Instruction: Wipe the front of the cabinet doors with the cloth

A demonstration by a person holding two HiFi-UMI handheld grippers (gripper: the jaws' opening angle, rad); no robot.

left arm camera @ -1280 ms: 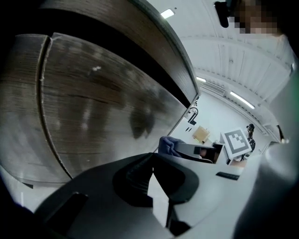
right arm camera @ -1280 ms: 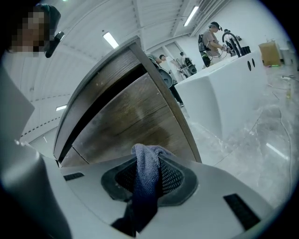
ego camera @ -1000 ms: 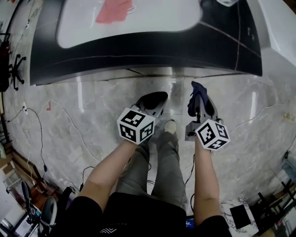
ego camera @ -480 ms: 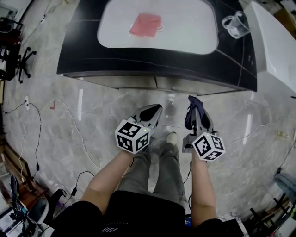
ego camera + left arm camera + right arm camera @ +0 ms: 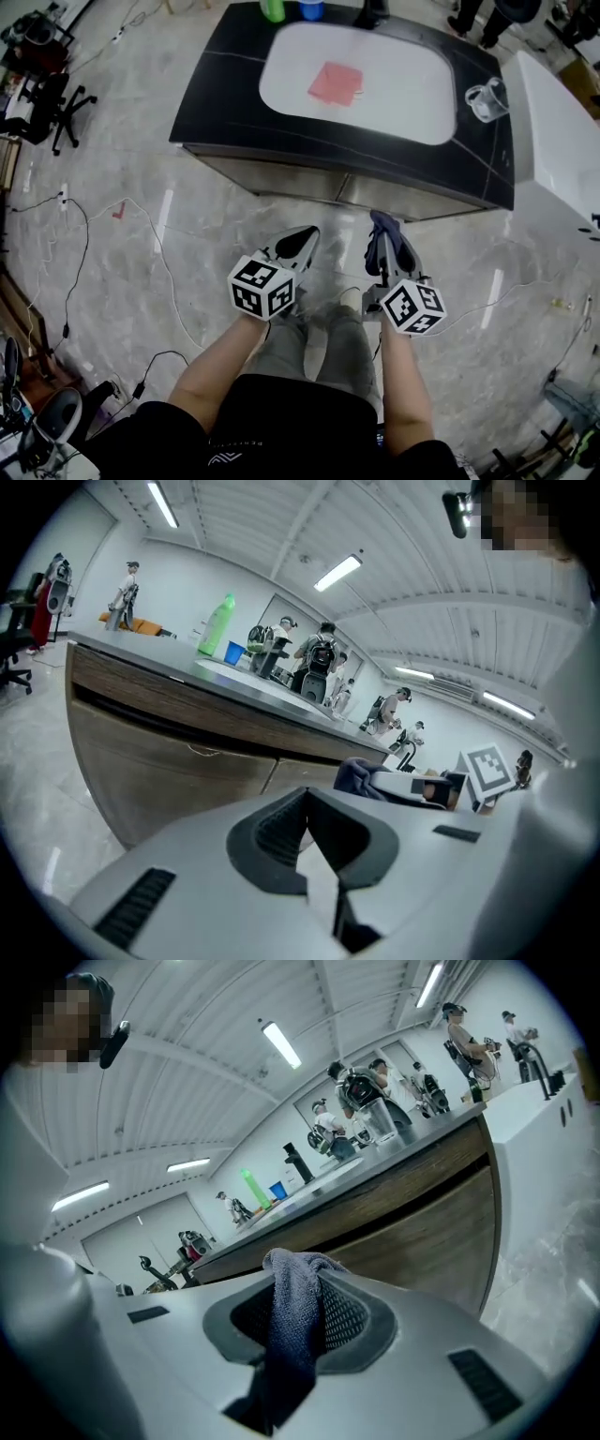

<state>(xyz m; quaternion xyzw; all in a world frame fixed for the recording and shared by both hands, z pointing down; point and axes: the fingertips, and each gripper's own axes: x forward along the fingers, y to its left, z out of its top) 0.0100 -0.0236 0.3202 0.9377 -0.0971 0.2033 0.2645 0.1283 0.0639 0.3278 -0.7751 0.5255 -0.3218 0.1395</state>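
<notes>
Off near edge of black tabletop (image 5: 225,94), my right gripper (image 5: 298,1288) pinches soft, limp dark-blue cloth (image 5: 291,1335) mid-bunch; brown wooden cabinet doors (image 5: 178,761) ahead; left gripper (image 5: 307,803) closed, empty.

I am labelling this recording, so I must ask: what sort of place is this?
Probably a lab or workshop with a mock kitchen: a dark-topped counter island with wooden cabinet doors stands on a marble floor strewn with cables, an office chair nearby, and several people behind it.

Head view looks steeply down; both gripper views face the cabinet (image 5: 169,747).
</notes>
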